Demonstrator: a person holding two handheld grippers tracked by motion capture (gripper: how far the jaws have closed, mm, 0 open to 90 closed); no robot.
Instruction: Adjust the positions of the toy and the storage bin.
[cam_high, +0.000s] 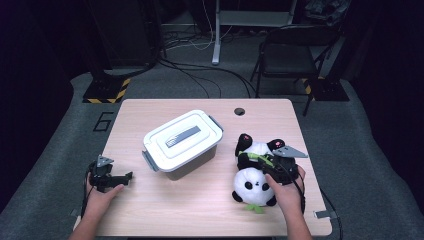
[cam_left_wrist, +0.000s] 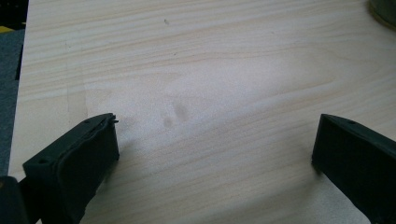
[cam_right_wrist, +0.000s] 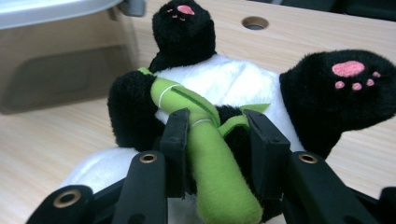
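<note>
My right gripper (cam_right_wrist: 217, 135) is clamped on the green bamboo stalk (cam_right_wrist: 210, 154) that the plush panda (cam_high: 255, 172) hugs; the jaws stand on either side of it, pads pressed in. Panda lies on its back at the right of the table (cam_high: 200, 200), feet toward the far edge, pink-soled paws (cam_right_wrist: 348, 70) up. Just left of it stands the lidded storage box (cam_high: 182, 142), white lid latched, near wall close beside the panda's arm. A round cable hole (cam_high: 239, 111) sits beyond the feet. My left gripper (cam_left_wrist: 215, 154) rests well apart at the table's left, jaws wide apart over bare wood, nothing between them
</note>
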